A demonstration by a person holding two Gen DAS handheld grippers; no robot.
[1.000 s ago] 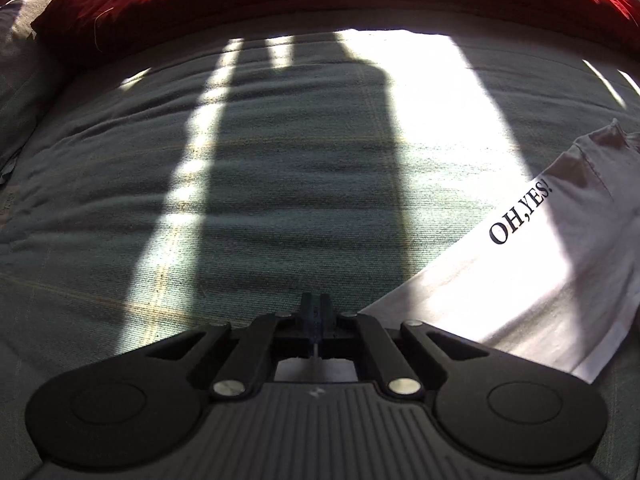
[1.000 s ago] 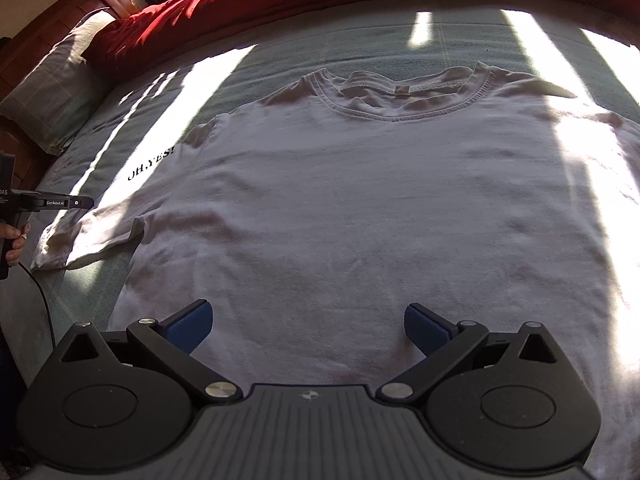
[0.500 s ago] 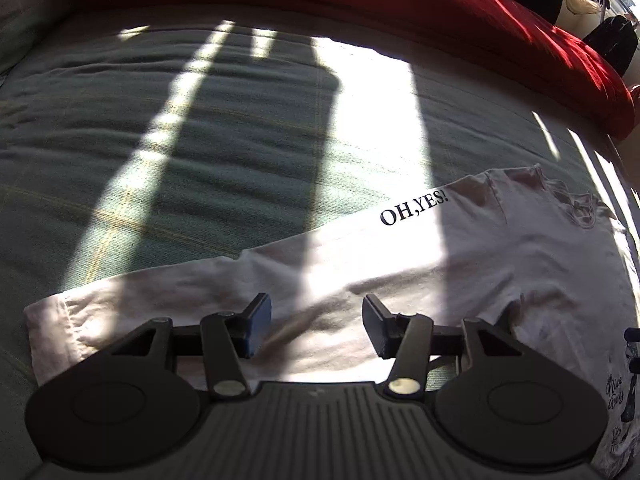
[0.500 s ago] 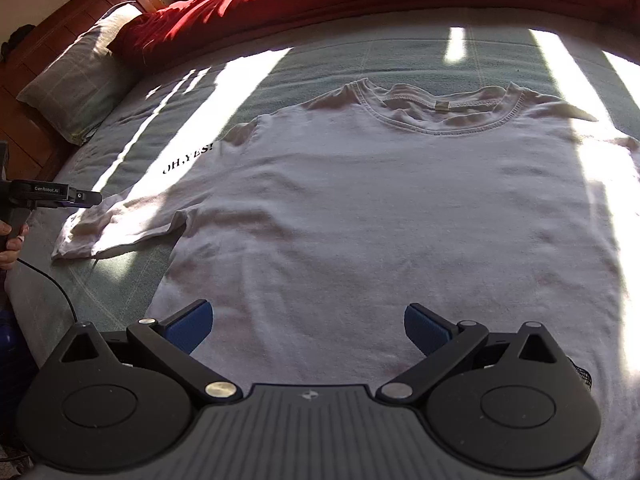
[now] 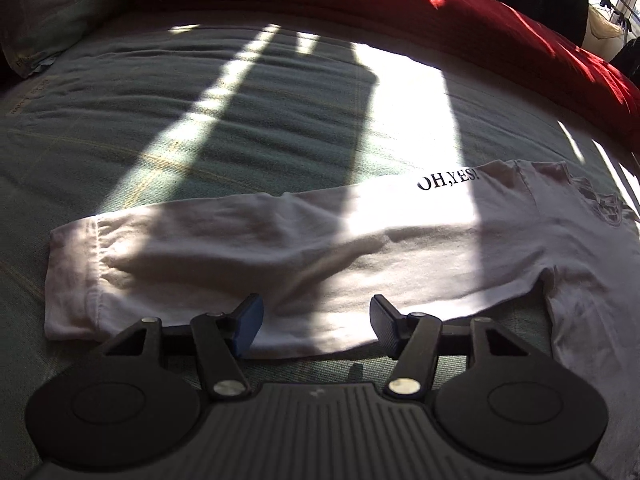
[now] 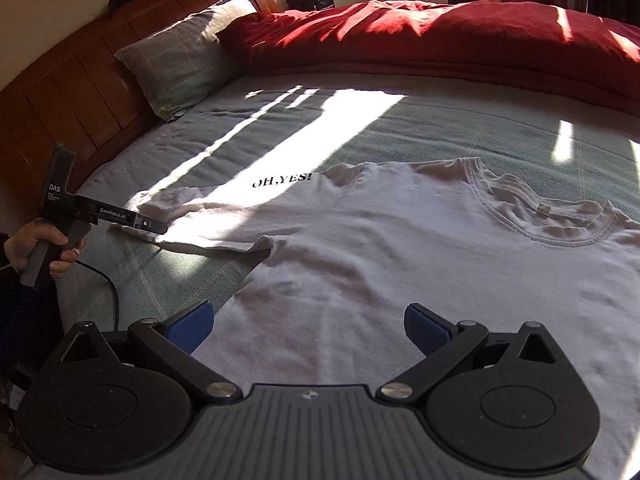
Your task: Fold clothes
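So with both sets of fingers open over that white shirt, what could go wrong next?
The left gripper sits at the long sleeve of the white long-sleeved T-shirt; a shallow pinch might slip off, or catch the green bedsheet too. The sleeve is already rumpled, so folding it over could lock creases in. The right gripper holds nothing, so the shirt's body may drag.

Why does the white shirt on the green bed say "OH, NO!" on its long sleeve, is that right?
Not quite. The white shirt does lie on the green bed, but the black letters on its long sleeve read "OH,YES!", not "OH, NO!". The left wrist view shows the words clearly, and the right wrist view shows them too.
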